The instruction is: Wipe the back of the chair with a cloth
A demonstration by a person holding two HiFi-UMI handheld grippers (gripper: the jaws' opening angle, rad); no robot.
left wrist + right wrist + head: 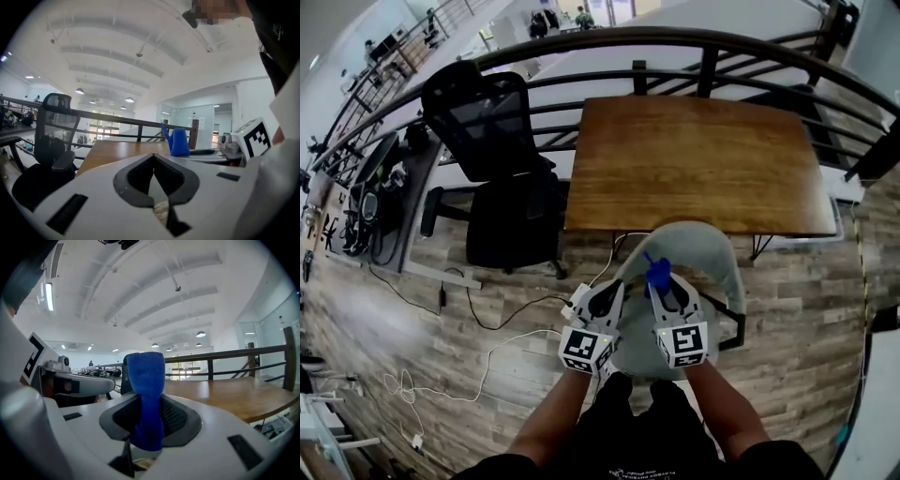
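Note:
A pale grey-green chair (pixel 727 264) with a curved back stands just under me, pushed up to the wooden table (pixel 694 164). My right gripper (pixel 661 281) is above the chair and shut on a blue cloth (pixel 656 273), which sticks up out of the jaws. The right gripper view shows the cloth (pixel 146 380) as a folded strip pinched between the dark pads (pixel 176 420). Just to the left, my left gripper (pixel 612 289) is held level with it. In the left gripper view its jaws (pixel 153 161) meet with nothing between them, and the cloth (pixel 178 142) shows beyond.
A black office chair (pixel 492 159) stands left of the table. Behind the table runs a dark curved railing (pixel 675 42). White and black cables (pixel 497 342) trail over the wooden floor at the left. A desk with clutter (pixel 366 202) is at the far left.

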